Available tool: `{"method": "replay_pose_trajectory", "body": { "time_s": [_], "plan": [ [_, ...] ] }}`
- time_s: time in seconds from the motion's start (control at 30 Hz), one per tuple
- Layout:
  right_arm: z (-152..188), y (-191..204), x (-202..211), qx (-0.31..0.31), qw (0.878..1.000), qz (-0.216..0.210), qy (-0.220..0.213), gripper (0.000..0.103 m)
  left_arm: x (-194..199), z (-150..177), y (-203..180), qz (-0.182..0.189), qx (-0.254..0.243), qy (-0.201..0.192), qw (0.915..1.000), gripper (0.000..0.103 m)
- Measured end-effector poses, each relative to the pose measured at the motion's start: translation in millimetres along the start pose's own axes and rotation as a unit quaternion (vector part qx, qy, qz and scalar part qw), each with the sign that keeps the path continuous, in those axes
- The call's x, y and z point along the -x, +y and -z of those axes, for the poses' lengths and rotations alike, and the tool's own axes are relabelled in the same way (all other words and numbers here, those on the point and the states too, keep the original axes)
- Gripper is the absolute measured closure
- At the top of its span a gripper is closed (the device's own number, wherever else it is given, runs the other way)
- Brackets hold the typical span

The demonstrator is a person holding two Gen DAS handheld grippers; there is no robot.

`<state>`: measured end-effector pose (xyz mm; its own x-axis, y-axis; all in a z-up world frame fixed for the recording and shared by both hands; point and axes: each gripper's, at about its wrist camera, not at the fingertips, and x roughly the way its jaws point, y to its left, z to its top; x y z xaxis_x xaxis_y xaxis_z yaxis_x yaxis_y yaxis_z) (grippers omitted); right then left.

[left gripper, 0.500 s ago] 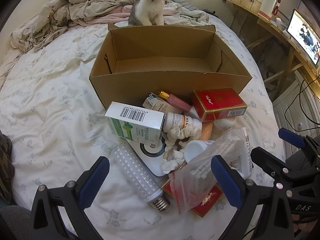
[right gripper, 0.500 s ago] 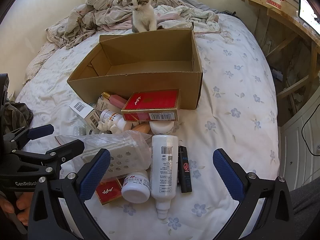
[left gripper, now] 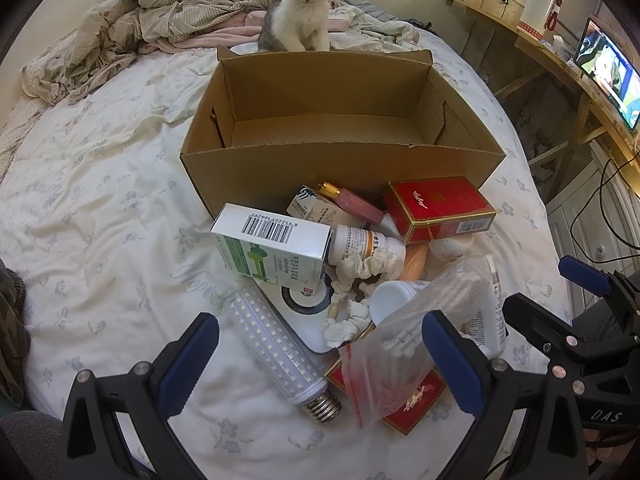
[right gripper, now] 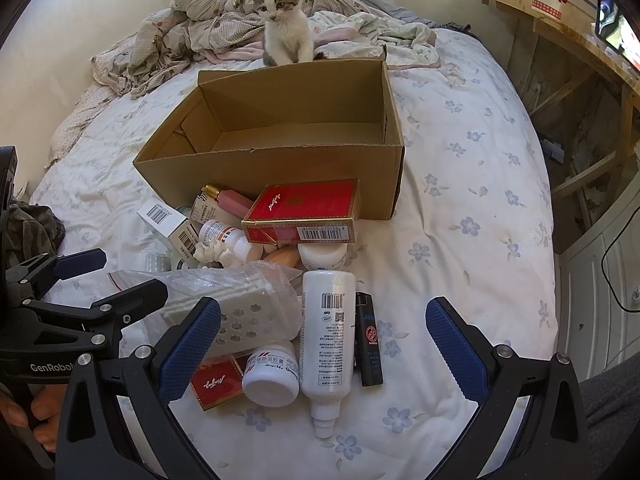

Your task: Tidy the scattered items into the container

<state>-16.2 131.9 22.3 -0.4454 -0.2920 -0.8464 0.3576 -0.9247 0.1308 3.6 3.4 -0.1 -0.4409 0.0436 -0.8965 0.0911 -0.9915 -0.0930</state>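
Observation:
An open cardboard box (left gripper: pixel 340 160) (right gripper: pixel 280 184) stands empty on the bed. In front of it lies a pile of items: a red carton (left gripper: pixel 436 208) (right gripper: pixel 304 212), a green-and-white box (left gripper: pixel 272 248), an LED corn bulb (left gripper: pixel 280 352), a clear zip bag (left gripper: pixel 408 344) (right gripper: pixel 236 300), a white bottle (right gripper: pixel 328 336), a white jar (right gripper: pixel 272 376) and a black lighter (right gripper: pixel 370 340). My left gripper (left gripper: pixel 320 356) is open and empty above the bulb and bag. My right gripper (right gripper: pixel 324 344) is open and empty above the white bottle.
A kitten (left gripper: pixel 300 12) (right gripper: pixel 286 28) sits just behind the box's far wall. A crumpled quilt (left gripper: pixel 160 16) lies at the back of the bed. A wooden shelf with a screen (left gripper: pixel 608 64) runs along the right. The bed edge drops off at right.
The kitten has turned its head. Both grippers stay open with almost no movement.

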Motion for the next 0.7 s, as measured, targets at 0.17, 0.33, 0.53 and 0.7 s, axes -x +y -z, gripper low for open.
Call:
{"method": "replay_pose_trajectory", "body": {
  "time_s": [0.17,0.33,0.53,0.7],
  "plan": [
    [-0.4,1.5,0.1,-0.007,1.0,0.007,0.002,0.0,-0.9,0.1,2.3,-0.006,0.015,0.002,0.9999,0.002],
    [-1.4,-0.3,-3.2,-0.014,1.0,0.002,0.011,0.0,-1.3,-1.0,2.1,-0.076,0.145,-0.012,0.9864,0.004],
    [0.1,1.7,-1.4,-0.009,1.0,0.015,0.006,0.0,-3.7,-0.3,1.9,-0.075,0.149,-0.007,0.9859,0.004],
    [-0.1,3.7,-0.5,-0.004,1.0,0.02,0.0,0.0,-2.7,-0.5,1.2,-0.093,0.181,-0.012,0.9791,0.004]
  ]
}}
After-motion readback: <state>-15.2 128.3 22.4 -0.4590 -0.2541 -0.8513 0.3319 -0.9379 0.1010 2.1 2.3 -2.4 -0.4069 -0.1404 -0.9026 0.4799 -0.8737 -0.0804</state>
